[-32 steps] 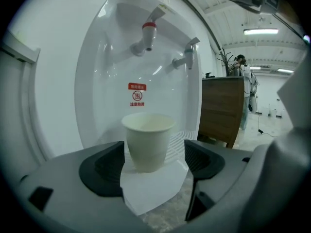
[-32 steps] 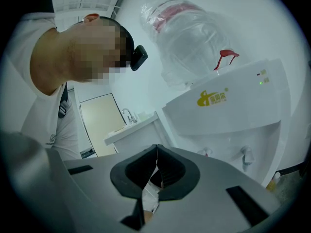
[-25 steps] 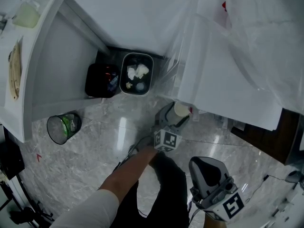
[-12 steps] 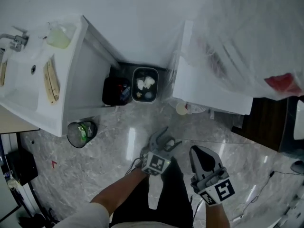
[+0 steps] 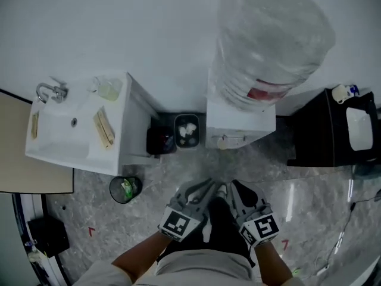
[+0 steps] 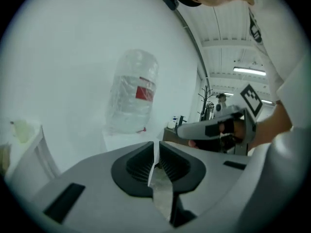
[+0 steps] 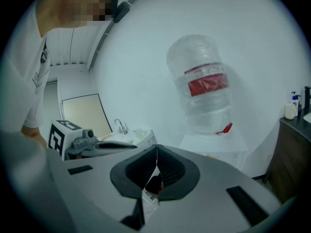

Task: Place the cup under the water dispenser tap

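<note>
White water dispenser cabinet (image 5: 241, 121), carrying a big clear plastic bottle w/ red label (image 5: 271, 46), is standing straight ahead of both grippers, well apart from them. White sink counter (image 5: 77, 137) is sitting ahead & off to the left of the L gripper (image 6: 156, 154). A black cabinet (image 5: 333, 130) is sitting ahead & right of the R gripper (image 7: 156, 155). Btwn sink counter & dispenser, ahead of the L gripper, a black bin (image 5: 159, 140) and a grey bin w/ white rubbish (image 5: 188, 130) are sitting side by side. A round mesh bin (image 5: 125, 188) is sitting nearer, left of the L gripper.

L gripper's jaws are closing, nearly meeting, nothing btwn them. R gripper's jaws are pressing together, also empty. Both are hanging side by side, tips near each other.

Small pale cup (image 5: 223, 142) is resting at the dispenser's front, prob. under the tap, though it's too small to confirm alignment. So placing seems done. Finishing well prob. means keeping both grippers clear of the cup, not brushing it, & checking it's sitting upright & centred below the spout.
</note>
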Action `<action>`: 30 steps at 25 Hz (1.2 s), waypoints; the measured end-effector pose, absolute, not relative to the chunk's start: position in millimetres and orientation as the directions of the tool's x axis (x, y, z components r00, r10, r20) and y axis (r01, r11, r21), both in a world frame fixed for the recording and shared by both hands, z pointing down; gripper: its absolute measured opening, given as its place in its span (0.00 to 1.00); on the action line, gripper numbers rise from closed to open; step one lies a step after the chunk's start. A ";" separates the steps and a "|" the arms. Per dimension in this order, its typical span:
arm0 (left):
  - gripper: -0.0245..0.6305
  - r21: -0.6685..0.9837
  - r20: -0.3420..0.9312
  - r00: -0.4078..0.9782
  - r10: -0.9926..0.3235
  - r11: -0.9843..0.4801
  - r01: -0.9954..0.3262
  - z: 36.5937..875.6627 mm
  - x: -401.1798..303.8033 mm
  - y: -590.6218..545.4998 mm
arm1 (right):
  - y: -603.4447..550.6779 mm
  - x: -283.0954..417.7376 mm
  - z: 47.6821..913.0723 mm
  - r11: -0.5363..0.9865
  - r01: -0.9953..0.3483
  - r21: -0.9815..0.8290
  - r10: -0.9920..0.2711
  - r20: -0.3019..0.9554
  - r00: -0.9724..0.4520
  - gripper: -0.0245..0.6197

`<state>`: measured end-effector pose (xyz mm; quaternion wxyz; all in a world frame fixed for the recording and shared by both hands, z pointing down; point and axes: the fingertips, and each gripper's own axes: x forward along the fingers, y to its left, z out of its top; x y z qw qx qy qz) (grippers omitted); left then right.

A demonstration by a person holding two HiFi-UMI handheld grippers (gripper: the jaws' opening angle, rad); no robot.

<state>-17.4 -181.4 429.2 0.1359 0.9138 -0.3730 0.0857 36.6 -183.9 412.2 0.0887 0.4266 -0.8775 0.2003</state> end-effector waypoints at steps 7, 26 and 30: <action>0.10 0.199 0.241 0.713 -0.658 -0.686 -0.700 361.3 -10.3 -154.6 | -154.9 26.9 353.6 0.555 -0.790 -0.260 -0.743 0.272 -0.611 0.06; 0.05 0.211 0.173 0.736 -0.655 -0.705 -0.677 285.2 -10.8 -126.2 | -118.8 23.3 282.8 0.523 -0.829 -0.198 -0.804 0.208 -0.557 0.06; 0.04 0.209 0.180 0.738 -0.650 -0.708 -0.675 286.8 -11.9 -122.7 | -117.0 20.3 281.9 0.525 -0.831 -0.184 -0.805 0.212 -0.555 0.06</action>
